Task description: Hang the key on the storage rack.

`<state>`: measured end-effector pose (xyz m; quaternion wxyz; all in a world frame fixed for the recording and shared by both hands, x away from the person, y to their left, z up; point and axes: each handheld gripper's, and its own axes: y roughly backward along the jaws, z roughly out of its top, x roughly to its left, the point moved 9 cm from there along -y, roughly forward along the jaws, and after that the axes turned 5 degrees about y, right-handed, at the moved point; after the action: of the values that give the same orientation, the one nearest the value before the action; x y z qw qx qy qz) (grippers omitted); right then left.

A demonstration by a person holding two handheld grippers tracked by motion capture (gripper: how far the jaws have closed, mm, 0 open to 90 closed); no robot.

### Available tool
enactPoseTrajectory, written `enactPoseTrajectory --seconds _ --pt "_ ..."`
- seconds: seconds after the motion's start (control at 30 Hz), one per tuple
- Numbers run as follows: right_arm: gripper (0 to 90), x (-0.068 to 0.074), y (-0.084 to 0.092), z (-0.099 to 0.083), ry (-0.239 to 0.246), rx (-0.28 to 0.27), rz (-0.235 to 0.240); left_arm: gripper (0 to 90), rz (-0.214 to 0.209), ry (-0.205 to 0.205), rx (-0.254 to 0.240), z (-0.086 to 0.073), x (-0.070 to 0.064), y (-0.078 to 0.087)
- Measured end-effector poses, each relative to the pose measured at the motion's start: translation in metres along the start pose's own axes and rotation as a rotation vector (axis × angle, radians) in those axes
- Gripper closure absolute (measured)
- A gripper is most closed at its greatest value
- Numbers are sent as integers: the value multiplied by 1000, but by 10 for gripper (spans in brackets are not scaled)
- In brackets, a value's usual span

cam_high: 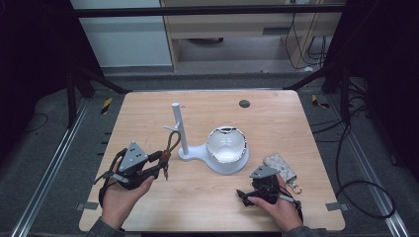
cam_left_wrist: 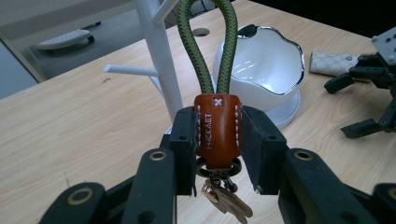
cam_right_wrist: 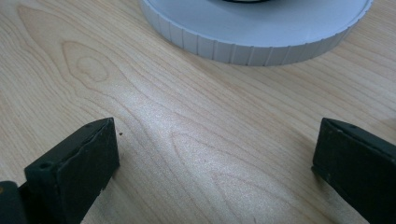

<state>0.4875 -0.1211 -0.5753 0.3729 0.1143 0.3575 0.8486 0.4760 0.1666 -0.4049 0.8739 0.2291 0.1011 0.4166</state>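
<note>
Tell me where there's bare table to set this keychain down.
The far stretch behind the white stand and bowl is bare apart from a dark round spot. The near middle between left gripper and right gripper is free. By the patterned pouch it's crowded.

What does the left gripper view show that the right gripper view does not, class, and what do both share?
Left gripper view: the left gripper shut on a keychain with a green cord loop, beside a white stand, a white bowl and a patterned pouch.

Right gripper view: the right gripper open, nothing between its jaws.

Both: the wooden table and the ribbed base.
</note>
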Motion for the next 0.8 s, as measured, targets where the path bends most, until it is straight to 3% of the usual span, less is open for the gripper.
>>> enactPoseTrajectory --seconds 0.47,0.67,0.8 --pt "3 0 0 0 0 0 1 662 8 8 -38 15 0 -3" --pt "3 0 0 0 1 0 1 662 30 8 -22 14 8 -15" --pt "3 0 0 0 3 0 2 662 31 43 5 8 17 -32"
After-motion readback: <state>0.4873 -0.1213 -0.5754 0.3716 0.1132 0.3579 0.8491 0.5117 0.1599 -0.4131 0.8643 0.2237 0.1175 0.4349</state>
